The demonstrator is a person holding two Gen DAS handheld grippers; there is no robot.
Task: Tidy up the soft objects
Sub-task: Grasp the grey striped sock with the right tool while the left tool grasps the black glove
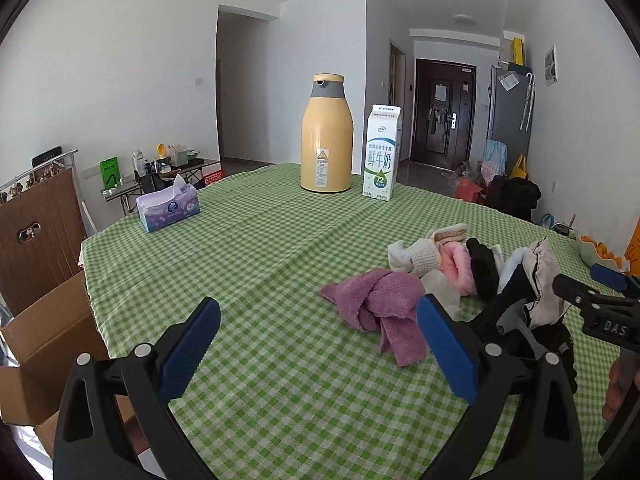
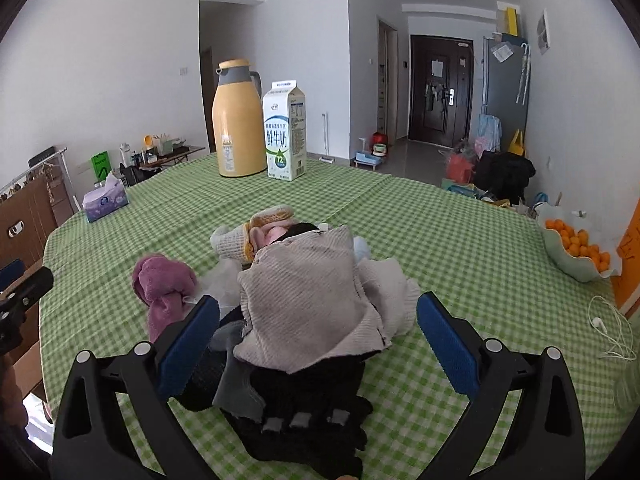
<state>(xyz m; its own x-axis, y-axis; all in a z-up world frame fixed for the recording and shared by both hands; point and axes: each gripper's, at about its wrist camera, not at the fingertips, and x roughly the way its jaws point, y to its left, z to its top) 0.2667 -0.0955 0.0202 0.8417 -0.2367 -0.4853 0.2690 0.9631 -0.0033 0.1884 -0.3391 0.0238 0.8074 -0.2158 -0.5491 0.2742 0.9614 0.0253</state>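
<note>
Soft clothes (image 2: 304, 300) sit piled on the green table (image 2: 440, 240) between the wide-spread right gripper (image 2: 318, 344), so one squeeze might grab too many; the left gripper (image 1: 318, 344) is spread, empty.

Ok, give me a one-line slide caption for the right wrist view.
Open right claw poised over a beige knit cloth atop the pile of soft items on the green checked tablecloth.

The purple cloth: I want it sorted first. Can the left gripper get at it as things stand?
Probably yes. The left gripper is open and empty, and the purple cloth lies just ahead, at the near edge of the pile, with only bare tablecloth before it.
</note>
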